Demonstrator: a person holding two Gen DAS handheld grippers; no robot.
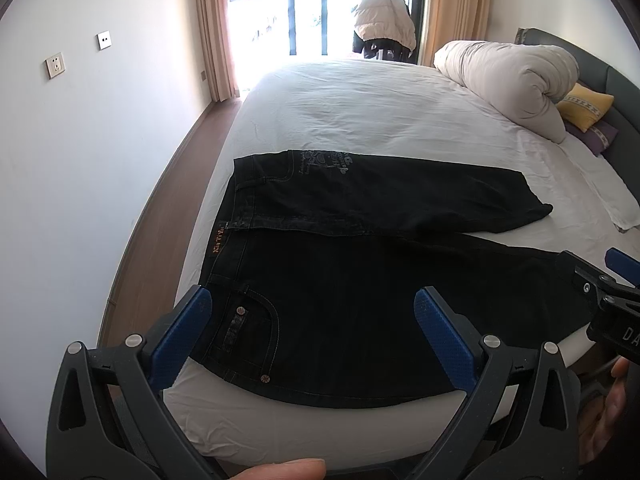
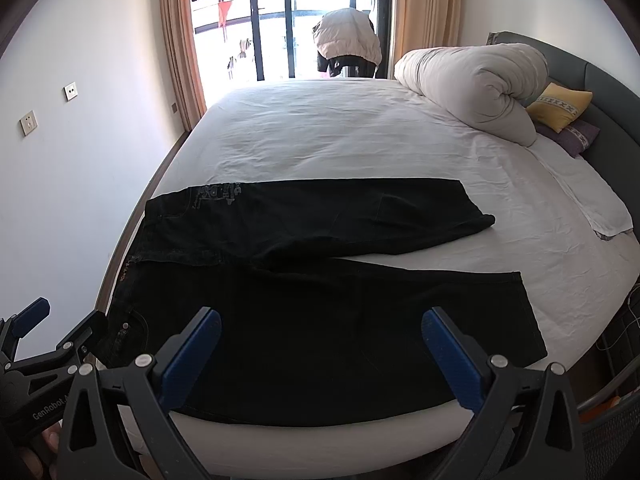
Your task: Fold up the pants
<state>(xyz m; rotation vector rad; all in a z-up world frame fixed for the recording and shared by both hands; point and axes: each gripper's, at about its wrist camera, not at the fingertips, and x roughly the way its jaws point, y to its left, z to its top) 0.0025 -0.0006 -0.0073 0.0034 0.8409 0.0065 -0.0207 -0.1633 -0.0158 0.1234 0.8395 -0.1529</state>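
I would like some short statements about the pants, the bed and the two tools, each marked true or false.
1. The black pants lie spread flat on the bed with both legs apart. True.
2. The left tool is shut on the waistband. False: it is open and holds nothing.
3. The right tool is open, above the nearer leg. True.
4. The rolled duvet lies on top of the pants. False: it lies apart from them, near the headboard.
5. A yellow pillow lies beside the duvet. True.
6. The pants are already folded in half. False: they are not yet folded.
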